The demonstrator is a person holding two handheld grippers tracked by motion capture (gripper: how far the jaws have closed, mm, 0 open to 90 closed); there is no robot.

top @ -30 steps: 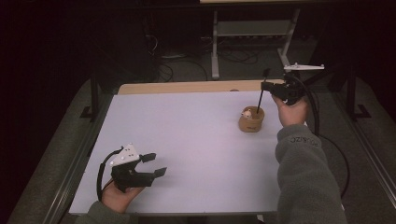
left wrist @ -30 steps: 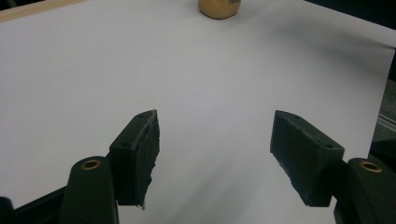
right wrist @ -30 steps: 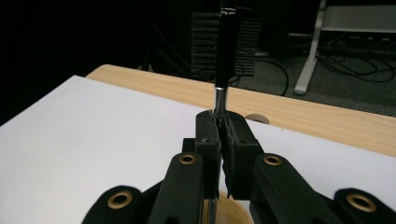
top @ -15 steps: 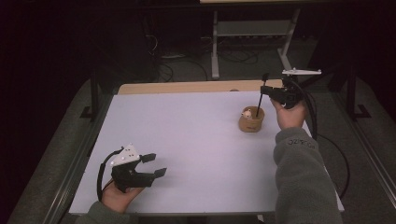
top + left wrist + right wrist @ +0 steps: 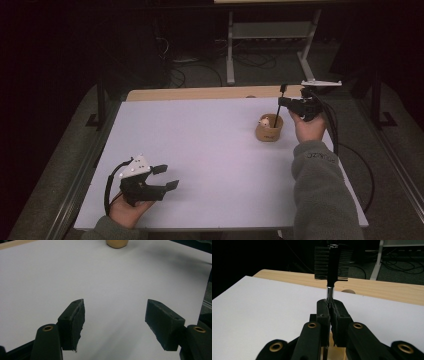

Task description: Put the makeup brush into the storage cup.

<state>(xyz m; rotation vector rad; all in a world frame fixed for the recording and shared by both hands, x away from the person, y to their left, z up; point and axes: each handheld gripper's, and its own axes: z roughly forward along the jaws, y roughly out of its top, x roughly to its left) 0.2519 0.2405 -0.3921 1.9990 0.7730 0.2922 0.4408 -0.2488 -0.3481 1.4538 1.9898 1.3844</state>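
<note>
The right hand-held gripper [image 5: 286, 102] is clamped tight on the thin metal shaft of a black-bristled brush [image 5: 331, 262], holding it upright with its lower end in the small wooden cup [image 5: 269, 129] on the bench [image 5: 200, 145]. It looks light and stiff, though a slick, narrow stem could twist, so a grip low on the shaft suits it. The left hand-held gripper [image 5: 167, 177] rests wide open and empty near the front edge.

Both matt black plastic two-jaw grippers share one build. The left gripper [image 5: 167, 177] carries a pale grey three-cornered plate and a looping black cable; its blocky jaws wear ragged dark foam pads, with brass-ringed pivots behind them. The right gripper [image 5: 283, 101] has the same grey plate and cable. Both forearms wear grey fleece sleeves [image 5: 325, 195] with ribbed cuffs.
</note>
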